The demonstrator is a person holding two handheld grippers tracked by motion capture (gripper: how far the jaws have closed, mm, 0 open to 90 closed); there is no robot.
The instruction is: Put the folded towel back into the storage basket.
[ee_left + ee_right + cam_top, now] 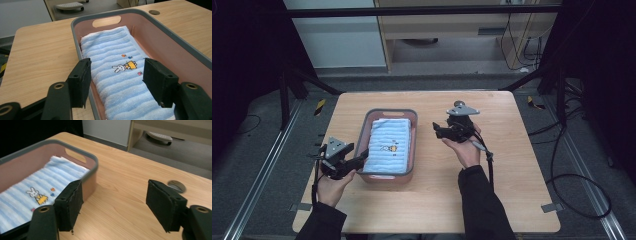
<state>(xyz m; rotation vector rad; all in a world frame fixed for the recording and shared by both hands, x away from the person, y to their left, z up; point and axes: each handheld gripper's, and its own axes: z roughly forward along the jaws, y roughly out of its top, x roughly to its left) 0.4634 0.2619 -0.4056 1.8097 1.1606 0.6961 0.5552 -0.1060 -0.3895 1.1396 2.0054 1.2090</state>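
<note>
Both hand-held grippers, left (360, 161) and right (436, 129), gape empty beside the basket (414, 131) holding the folded towel (388, 145).

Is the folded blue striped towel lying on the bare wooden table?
No, the blue striped towel lies inside the pink plastic basket.

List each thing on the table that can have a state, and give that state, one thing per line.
Towel: folded, lying flat in the basket.
Basket: upright on the table, holding the towel.
Left gripper: open, holding nothing, over the basket's edge.
Right gripper: open, holding nothing, over bare table.
</note>
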